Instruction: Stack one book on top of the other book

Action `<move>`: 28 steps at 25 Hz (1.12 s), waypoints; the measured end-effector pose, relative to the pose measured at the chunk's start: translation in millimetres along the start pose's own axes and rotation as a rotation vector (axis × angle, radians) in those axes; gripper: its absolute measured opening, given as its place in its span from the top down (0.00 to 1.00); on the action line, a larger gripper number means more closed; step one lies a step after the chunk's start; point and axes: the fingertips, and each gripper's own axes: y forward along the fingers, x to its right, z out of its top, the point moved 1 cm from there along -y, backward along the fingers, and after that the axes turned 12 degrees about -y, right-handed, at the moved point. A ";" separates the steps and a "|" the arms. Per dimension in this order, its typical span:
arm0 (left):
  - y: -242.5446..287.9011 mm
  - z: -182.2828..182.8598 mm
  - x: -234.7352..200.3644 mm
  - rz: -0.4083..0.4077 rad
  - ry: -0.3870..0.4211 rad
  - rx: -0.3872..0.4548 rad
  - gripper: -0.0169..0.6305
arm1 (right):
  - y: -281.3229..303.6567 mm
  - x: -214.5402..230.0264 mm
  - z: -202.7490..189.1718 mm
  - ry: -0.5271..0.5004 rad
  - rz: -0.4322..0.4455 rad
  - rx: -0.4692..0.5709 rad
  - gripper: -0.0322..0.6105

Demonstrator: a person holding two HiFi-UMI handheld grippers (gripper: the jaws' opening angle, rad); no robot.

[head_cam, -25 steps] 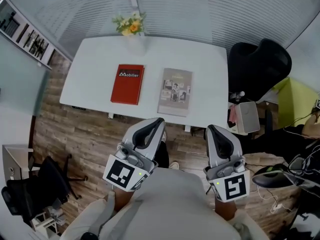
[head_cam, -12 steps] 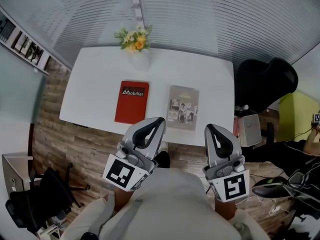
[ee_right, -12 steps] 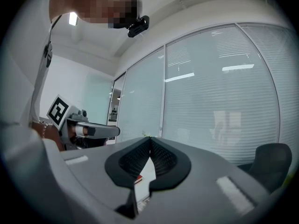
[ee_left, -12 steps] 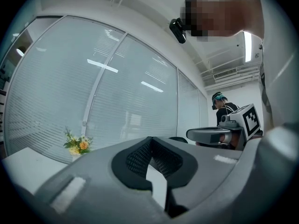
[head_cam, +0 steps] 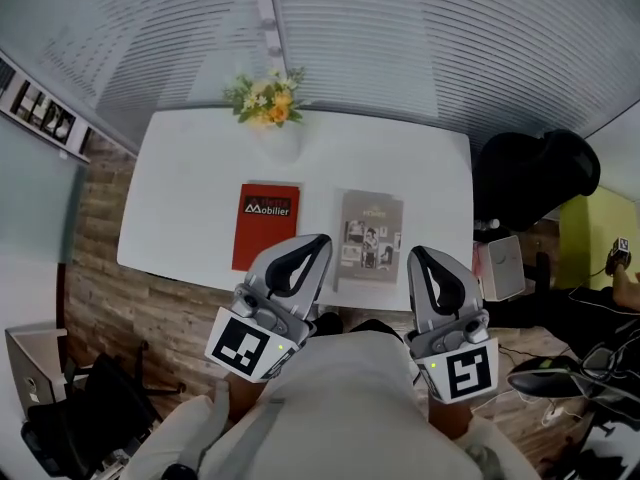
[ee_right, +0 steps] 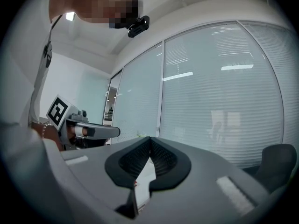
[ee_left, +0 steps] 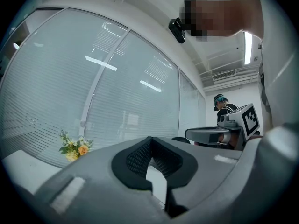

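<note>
Two closed, empty hand-held grippers [head_cam: 320,239] [head_cam: 413,254] hover short of red book [head_cam: 266,225], grey book [head_cam: 370,238].

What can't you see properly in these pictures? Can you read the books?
- Grey book: in the head view, the cover's words and photos are too small to read.
- Red book: in the head view, its near corner is hidden behind the left gripper.
- Both gripper views: each gripper's own grey body blocks the books.
- Flowers: in the head view, whatever holds them blends into the white table.
</note>
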 end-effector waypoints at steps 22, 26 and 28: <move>46.8 0.9 19.3 0.009 0.016 0.013 0.97 | -7.9 50.6 -8.5 0.027 -0.006 -0.001 0.94; 50.7 -4.2 16.5 0.013 0.009 -0.004 0.97 | -8.0 54.1 -16.3 -0.021 0.012 0.002 0.94; 52.1 -6.5 14.5 0.014 0.001 -0.007 0.97 | -7.0 54.3 -19.6 -0.016 0.013 -0.009 0.94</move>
